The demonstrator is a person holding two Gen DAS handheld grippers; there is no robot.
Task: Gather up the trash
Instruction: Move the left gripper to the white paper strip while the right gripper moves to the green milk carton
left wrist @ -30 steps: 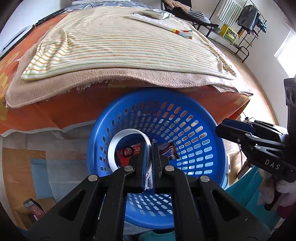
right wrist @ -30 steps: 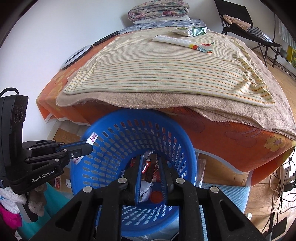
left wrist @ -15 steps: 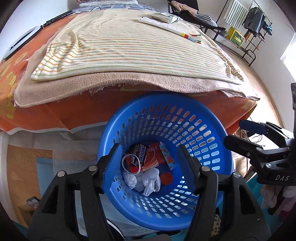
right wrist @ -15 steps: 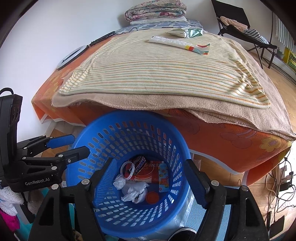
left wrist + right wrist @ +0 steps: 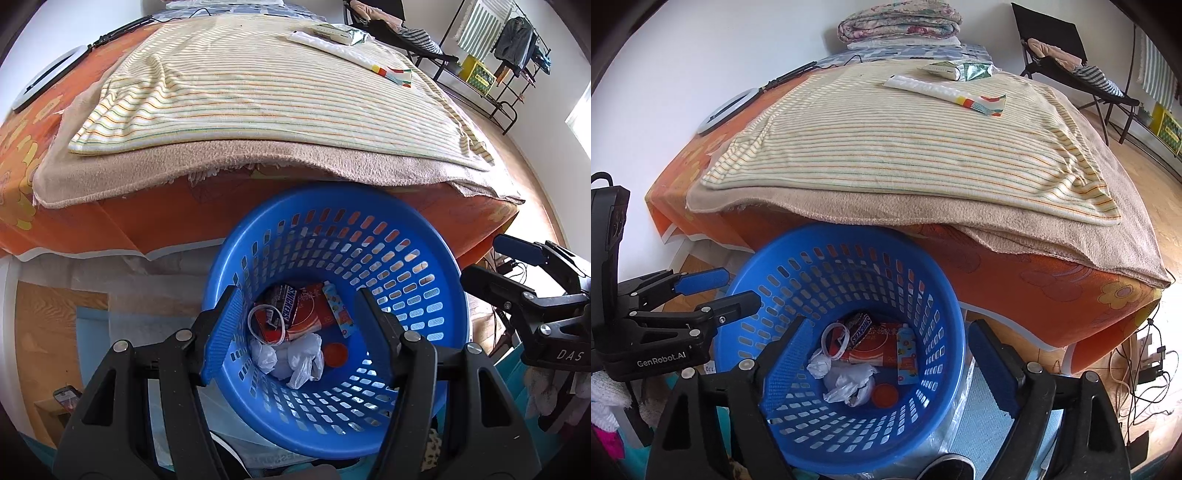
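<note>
Left wrist view: my left gripper [image 5: 299, 306] hangs over the blue basket [image 5: 436, 266], jaws spread wide, holding nothing. Right wrist view: my right gripper [image 5: 886, 341] is likewise wide open and empty above the same basket [image 5: 945, 295].

Trash in the basket bottom: Snickers wrapper [image 5: 285, 303], red packet [image 5: 312, 312], white ring [image 5: 833, 339], crumpled white plastic [image 5: 847, 380], orange cap [image 5: 885, 394], slim pouch [image 5: 906, 354].

Trash not yet collected, judged from its look: long white wrapper [image 5: 945, 92] and green-and-white packet [image 5: 956, 71], both at the far end of the bed [image 5: 1034, 291] on the striped blanket [image 5: 905, 147], well apart from the basket.

Risks:
- Basket stands tight against the bed edge, under the overhanging beige blanket [image 5: 221, 166]; a swing forward could knock the rim and tip it.
- Both grippers sit close over one opening; lifting together could clash them.
- Flat wrapper on soft cloth: jaws may pinch the blanket along with it.

Surroundings: ring light [image 5: 726, 110] on the bed's left edge, folded quilts [image 5: 899, 22] at the head, chair [image 5: 1063, 55] beyond. Reach across the bed is unobstructed.
</note>
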